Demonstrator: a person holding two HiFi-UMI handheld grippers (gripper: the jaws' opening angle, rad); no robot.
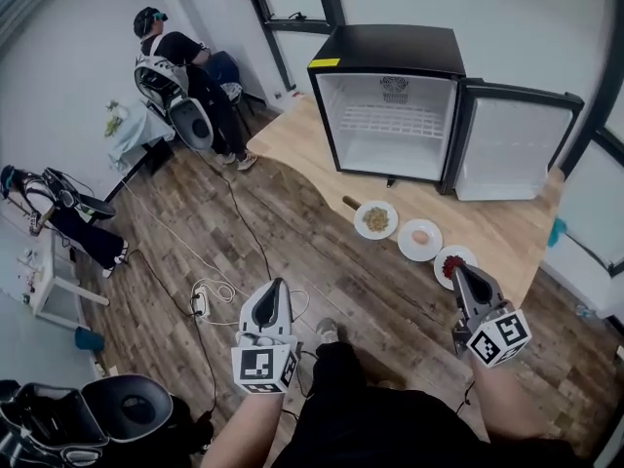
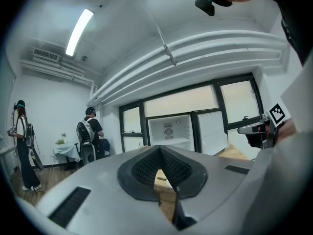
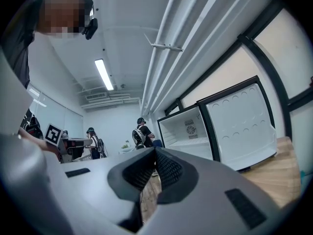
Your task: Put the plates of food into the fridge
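Observation:
A small black fridge (image 1: 390,115) stands open on a wooden table (image 1: 292,149), its door (image 1: 512,149) swung to the right and its white inside bare. In front of it lie three white plates: one with yellowish food (image 1: 375,219), one with a pale round item (image 1: 420,239), and one with red food (image 1: 450,258). My right gripper (image 1: 458,271) is shut and empty, and its tip overlaps the red-food plate. My left gripper (image 1: 277,287) hangs over the floor, short of the table, jaws together and empty. Both gripper views face the fridge (image 2: 168,130) (image 3: 188,131).
A person sits at the back left (image 1: 180,76), and another person's legs show at the left (image 1: 68,217). Cables and a power strip (image 1: 200,302) lie on the wood floor near the table edge. A black chair (image 1: 122,412) stands at the bottom left.

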